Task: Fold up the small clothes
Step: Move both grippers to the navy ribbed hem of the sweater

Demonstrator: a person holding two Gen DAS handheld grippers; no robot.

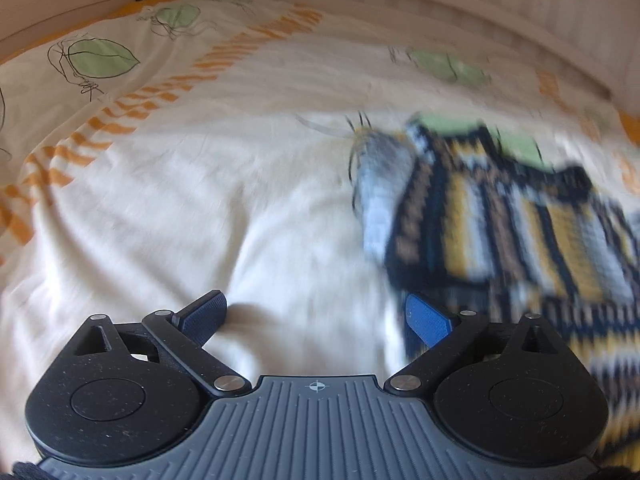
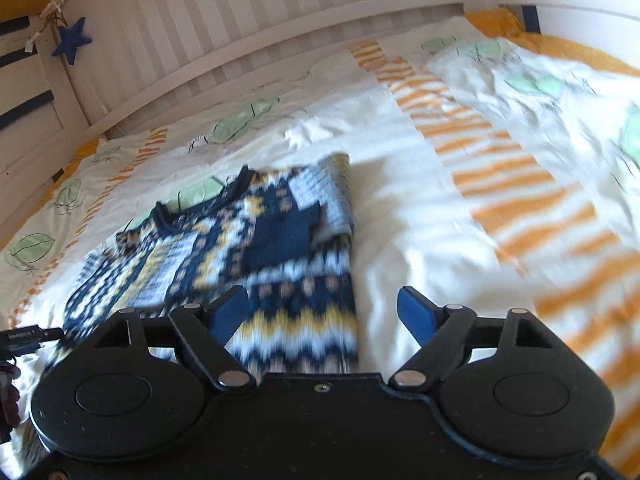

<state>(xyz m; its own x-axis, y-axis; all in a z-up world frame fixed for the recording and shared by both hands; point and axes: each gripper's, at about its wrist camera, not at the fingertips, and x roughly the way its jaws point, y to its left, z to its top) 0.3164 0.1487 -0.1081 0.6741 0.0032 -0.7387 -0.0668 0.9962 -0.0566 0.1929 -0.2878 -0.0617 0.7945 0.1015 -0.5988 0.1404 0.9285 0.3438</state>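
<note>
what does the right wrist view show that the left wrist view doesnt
Only the right wrist view shows the blue star hanging by the headboard, the sweater's dark neckline, and the right gripper, open. Only the left wrist view shows the left gripper, open, with bare duvet between its fingers. Both show the patterned knit sweater lying partly folded on the leaf-print duvet and the white slatted headboard. Both are motion-blurred.
</note>
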